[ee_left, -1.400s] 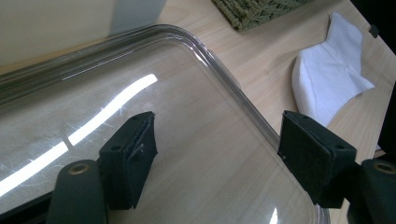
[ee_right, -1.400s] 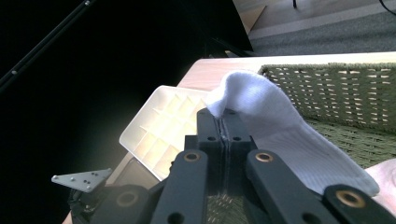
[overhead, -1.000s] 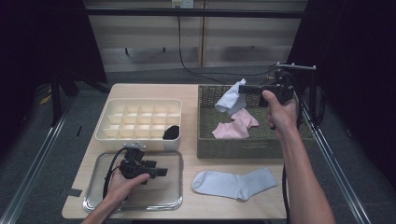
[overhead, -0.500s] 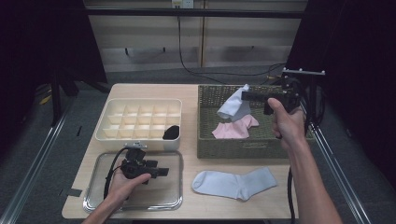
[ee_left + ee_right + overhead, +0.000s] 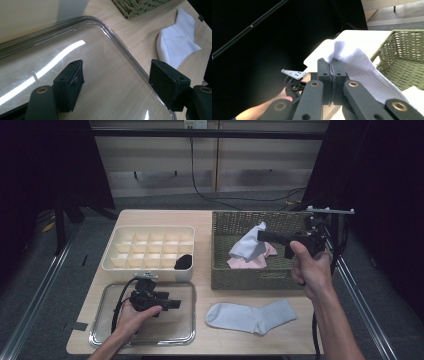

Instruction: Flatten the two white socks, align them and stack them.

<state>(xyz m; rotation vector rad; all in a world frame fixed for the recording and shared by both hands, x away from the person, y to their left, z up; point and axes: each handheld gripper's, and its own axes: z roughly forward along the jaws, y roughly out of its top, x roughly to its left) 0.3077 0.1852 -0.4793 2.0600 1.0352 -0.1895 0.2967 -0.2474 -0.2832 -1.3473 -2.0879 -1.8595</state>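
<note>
While the wooden table (image 5: 205, 227) carries every item, the entries run from largest to smallest as follows.

Wicker basket (image 5: 240, 275): on the table's right half, rectangular, open-topped; a pink sock (image 5: 250, 262) lies inside on its floor.

Divided organiser box (image 5: 125, 265): cream, many small compartments, left of the basket; a dark rolled item (image 5: 183, 261) sits in a compartment of its front row, near the right end.

Metal tray (image 5: 175, 335): at the front left, just in front of the organiser box, shiny and bare where visible.

Pale blue sock (image 5: 250, 316): flat on the table in front of the basket, right of the tray, toe toward the tray.

White sock (image 5: 247, 245): lifted over the basket's interior, hanging from one pinched edge above the pink sock.

Right gripper (image 5: 262, 235): held over the basket's right side, pointing left. The right gripper view shows its jaws pressed together on a fold of the white sock (image 5: 362, 67), the cloth draping off to one side.

Left gripper (image 5: 176, 305): resting low over the tray in the person's left hand (image 5: 132, 315). The left gripper view shows its jaws spread wide, nothing between them, the tray's rim (image 5: 125, 50) passing beneath.
</note>
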